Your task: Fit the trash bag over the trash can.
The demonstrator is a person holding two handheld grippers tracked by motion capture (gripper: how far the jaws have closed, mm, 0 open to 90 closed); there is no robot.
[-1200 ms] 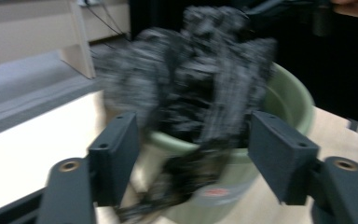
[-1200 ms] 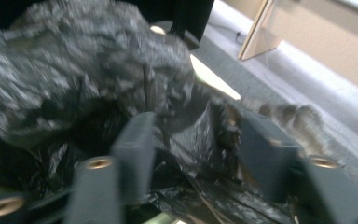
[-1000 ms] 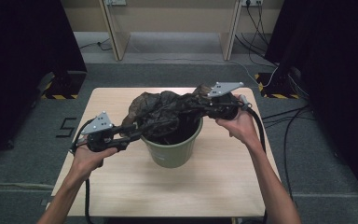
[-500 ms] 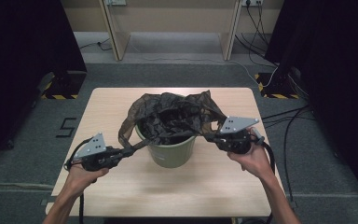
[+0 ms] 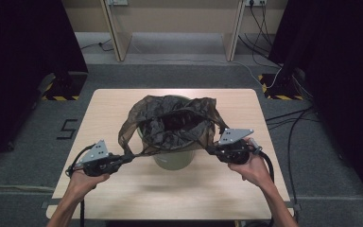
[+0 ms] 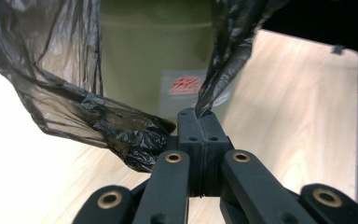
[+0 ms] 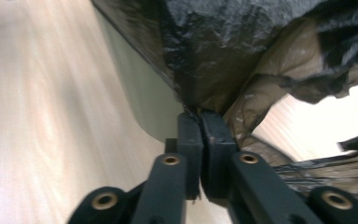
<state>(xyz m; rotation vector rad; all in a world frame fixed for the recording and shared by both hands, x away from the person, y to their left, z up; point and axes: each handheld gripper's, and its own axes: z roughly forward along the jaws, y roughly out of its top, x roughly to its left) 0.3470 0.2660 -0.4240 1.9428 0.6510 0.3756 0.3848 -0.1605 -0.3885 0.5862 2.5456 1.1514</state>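
Beside the bin (image 5: 174,158), each tool (image 5: 128,157) (image 5: 211,150) pinches the bag (image 5: 170,123).

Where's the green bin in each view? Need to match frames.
High view: green bin at table centre, under the black bag.
Left gripper view: top centre, above the shut jaws, red label facing the camera.
Right gripper view: curved pale-green wall left of centre.
Shared landmark: the black bag.

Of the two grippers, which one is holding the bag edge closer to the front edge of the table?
The left gripper: it pinches the black bag lower in the high view than the right gripper, nearer the table's front edge.
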